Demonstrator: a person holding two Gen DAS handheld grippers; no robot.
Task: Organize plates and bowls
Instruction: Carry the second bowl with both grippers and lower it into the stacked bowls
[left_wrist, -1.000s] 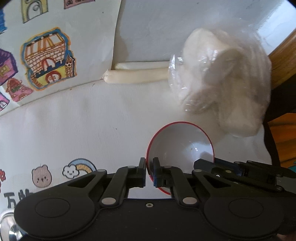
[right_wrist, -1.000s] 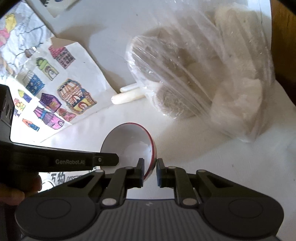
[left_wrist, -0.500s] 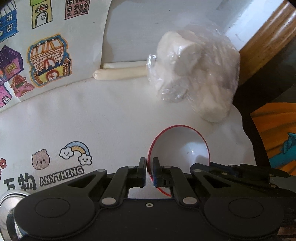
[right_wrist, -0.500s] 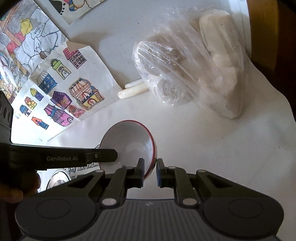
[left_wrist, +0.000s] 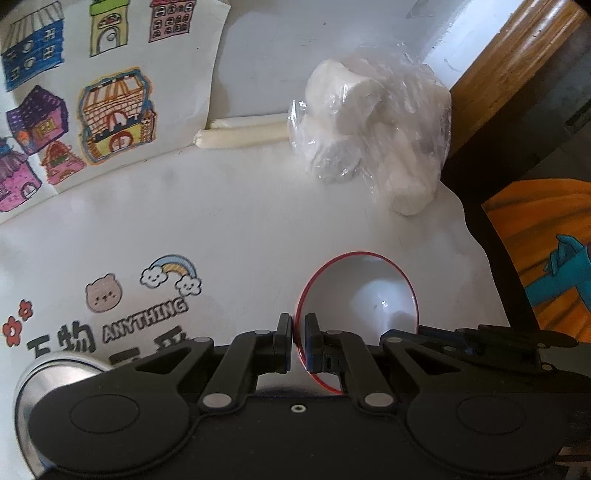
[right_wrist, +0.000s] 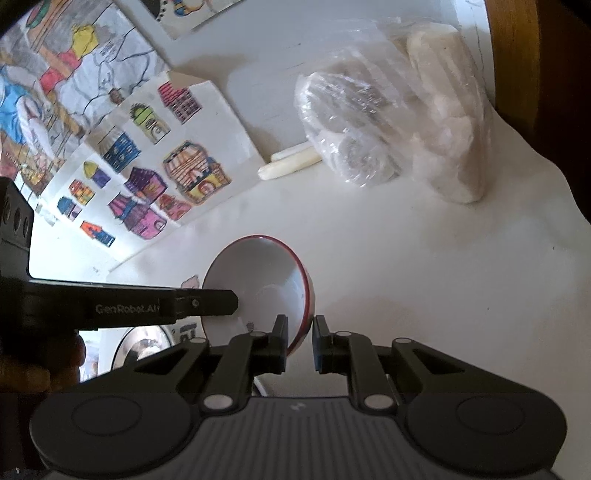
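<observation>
A white bowl with a red rim (left_wrist: 358, 295) hangs above the white tablecloth, held from two sides. My left gripper (left_wrist: 298, 334) is shut on the rim's left edge. My right gripper (right_wrist: 300, 339) is shut on the opposite wall of the same bowl (right_wrist: 258, 273). The right gripper's black arm (left_wrist: 480, 339) crosses the bowl's near side in the left wrist view. In the right wrist view, the left gripper's finger (right_wrist: 207, 302) reaches in from the left. A shiny metal bowl (left_wrist: 48, 373) sits on the cloth below, at the lower left, also visible as a metal bowl (right_wrist: 144, 343) under the left gripper.
A clear plastic bag of white lumps (left_wrist: 376, 136) lies at the back right, with two pale sticks (left_wrist: 243, 134) beside it. A sheet of coloured house drawings (left_wrist: 92, 110) leans at the back left. The table's right edge (left_wrist: 476, 236) drops off beside an orange picture (left_wrist: 546, 258).
Both grippers have lifted the bowl and drawn back from the bag, which now looks smaller and farther. The metal bowl and the cloth's printed letters have come into view.
</observation>
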